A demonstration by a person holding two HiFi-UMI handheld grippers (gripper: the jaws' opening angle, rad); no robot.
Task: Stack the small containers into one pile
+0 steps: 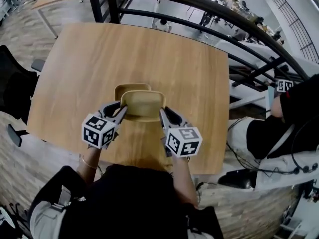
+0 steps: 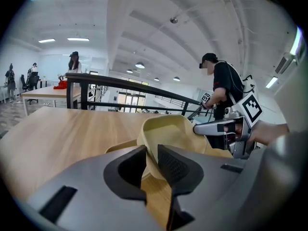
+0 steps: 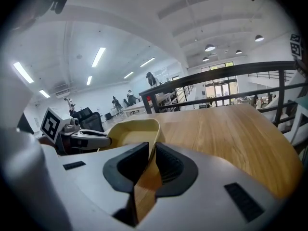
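Upper container, lower container: plain pale yellow; surface: light wood grain; left gripper, right gripper: grey, black fingers, black-and-white square markers; railing beyond the surface: black.

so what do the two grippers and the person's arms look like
The left gripper and the right gripper both have pale grey bodies with ridged black pads. Each carries a white cube printed with black square markers. The person wears a black top that leaves the forearms bare, and a thin bracelet on the left wrist.
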